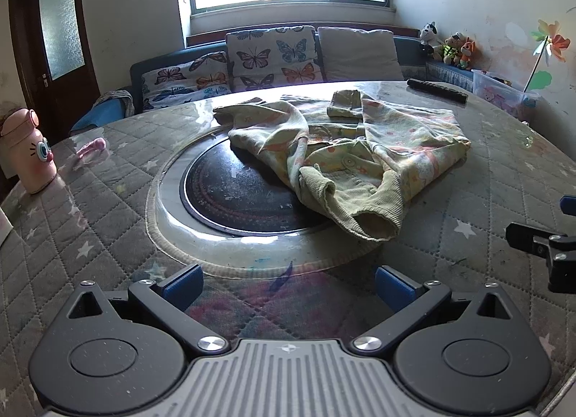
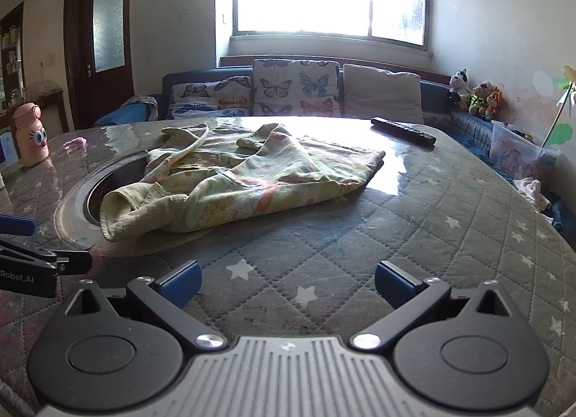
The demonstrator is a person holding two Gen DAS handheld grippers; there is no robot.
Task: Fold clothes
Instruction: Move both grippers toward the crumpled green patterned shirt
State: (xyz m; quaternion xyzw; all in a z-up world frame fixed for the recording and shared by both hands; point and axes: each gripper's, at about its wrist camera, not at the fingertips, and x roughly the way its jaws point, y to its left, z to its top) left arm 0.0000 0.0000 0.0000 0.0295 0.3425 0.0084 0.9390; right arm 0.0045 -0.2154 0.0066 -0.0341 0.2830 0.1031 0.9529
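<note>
A small yellow-green patterned child's garment [image 1: 345,143] lies crumpled on the table, partly over the round black hotplate [image 1: 230,197]; a ribbed cuff points toward me. It also shows in the right wrist view [image 2: 244,183]. My left gripper [image 1: 286,285] is open and empty, low over the table, short of the garment. My right gripper [image 2: 288,282] is open and empty, also short of the garment. The right gripper's side shows at the left wrist view's right edge [image 1: 547,248]; the left gripper's side shows at the right wrist view's left edge [image 2: 36,258].
The round table has a grey quilted star cover [image 2: 450,222] under glass. A pink bottle [image 1: 27,154] and a small pink item [image 1: 91,149] sit at the left. A black remote [image 2: 403,131] lies at the far right. A sofa with butterfly cushions [image 1: 270,57] stands behind.
</note>
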